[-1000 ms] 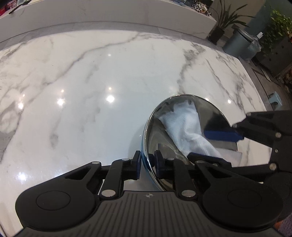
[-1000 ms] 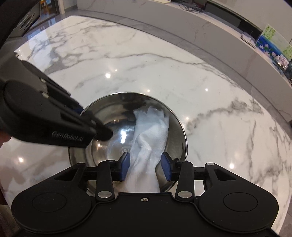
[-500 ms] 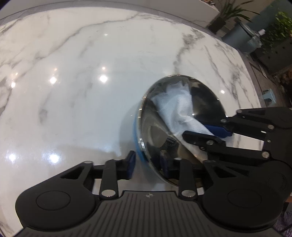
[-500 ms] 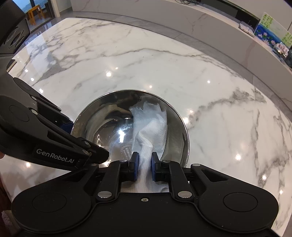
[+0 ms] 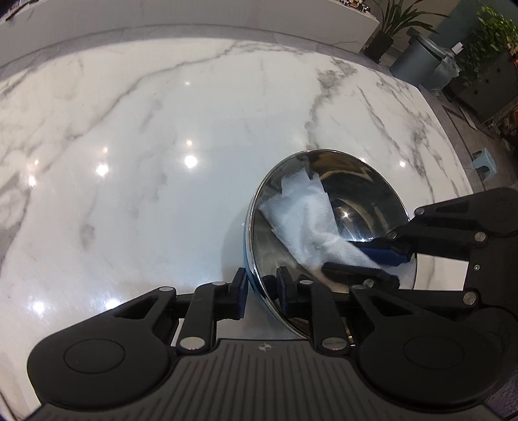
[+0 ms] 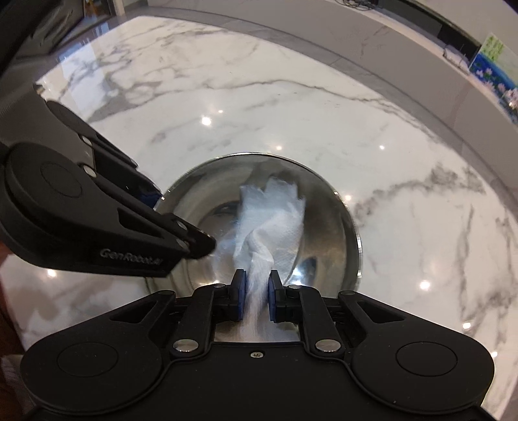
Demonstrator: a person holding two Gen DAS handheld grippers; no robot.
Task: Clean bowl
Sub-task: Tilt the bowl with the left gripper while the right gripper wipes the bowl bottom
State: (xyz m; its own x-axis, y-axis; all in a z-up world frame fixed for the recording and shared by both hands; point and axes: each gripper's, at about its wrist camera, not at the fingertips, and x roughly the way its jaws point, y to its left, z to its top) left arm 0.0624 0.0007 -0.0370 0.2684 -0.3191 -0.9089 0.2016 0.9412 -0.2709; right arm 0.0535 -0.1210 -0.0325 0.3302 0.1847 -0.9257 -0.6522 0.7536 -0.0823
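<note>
A shiny steel bowl sits on the white marble table. My left gripper is shut on the bowl's near rim, one finger outside and one inside; it also shows at the left in the right wrist view. A white paper towel lies inside the bowl. My right gripper is shut on the towel's twisted near end; it shows at the right in the left wrist view, with the towel spread up the bowl's wall.
The marble table spreads wide around the bowl. A low white ledge runs behind it. Plants and a grey bin stand on the floor at the far right, beside a small blue stool.
My right gripper closed on the towel and twisted it, shifting it inside the bowl. My left gripper kept hold of the rim while the bowl shifted slightly.
</note>
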